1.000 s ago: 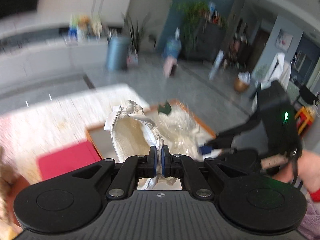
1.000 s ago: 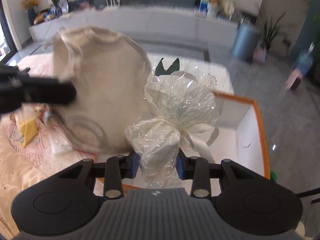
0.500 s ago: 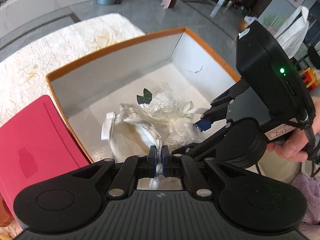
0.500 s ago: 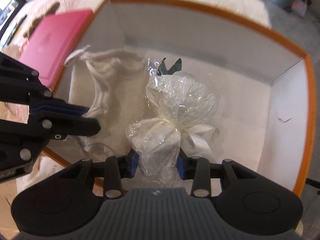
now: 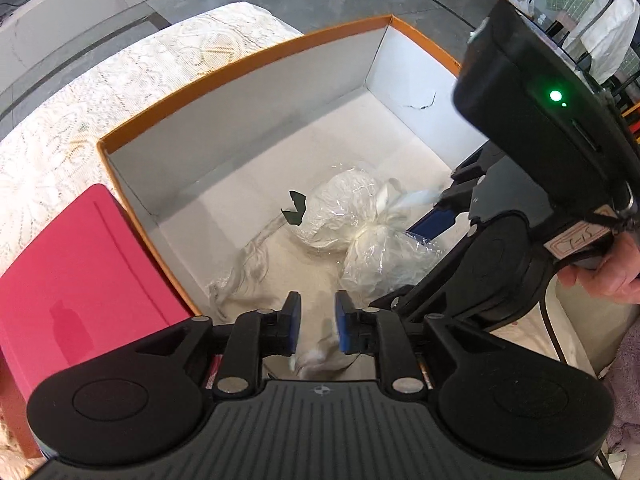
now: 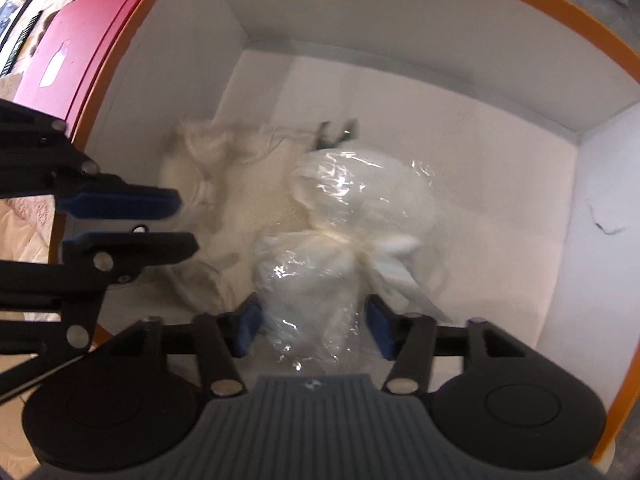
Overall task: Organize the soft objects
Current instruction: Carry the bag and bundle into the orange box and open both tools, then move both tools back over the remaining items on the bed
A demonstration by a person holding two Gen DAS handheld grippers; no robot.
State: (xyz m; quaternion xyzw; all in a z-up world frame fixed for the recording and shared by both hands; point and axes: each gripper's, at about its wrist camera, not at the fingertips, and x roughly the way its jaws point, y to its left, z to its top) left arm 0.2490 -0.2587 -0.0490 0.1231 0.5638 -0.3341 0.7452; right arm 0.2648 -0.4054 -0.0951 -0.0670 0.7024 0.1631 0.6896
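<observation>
An orange-rimmed box (image 5: 240,56) with white walls holds both soft things. A cream cloth (image 5: 280,276) lies crumpled on its floor. Beside it rests a clear-wrapped white bundle (image 5: 360,220) tied with a ribbon. My left gripper (image 5: 316,322) hangs over the cloth with its jaws opening, and the cloth has dropped out from between them. In the right wrist view my right gripper (image 6: 314,324) straddles the lower half of the bundle (image 6: 320,292) with its jaws opening and the pads drawing off the wrap. The cloth (image 6: 248,192) spreads to the bundle's left, near the left gripper (image 6: 186,220).
A flat red lid or pad (image 5: 80,280) lies against the box's left wall on a lace tablecloth (image 5: 120,92). A hand (image 5: 612,272) holds the right gripper's handle at the right. A purple fuzzy fabric (image 5: 628,380) shows at the right edge. The box's far half is bare floor.
Both grippers came down into the box with their loads. The left jaws have parted and let the cloth fall flat. The right jaws have widened around the bundle, which now rests on the floor.
</observation>
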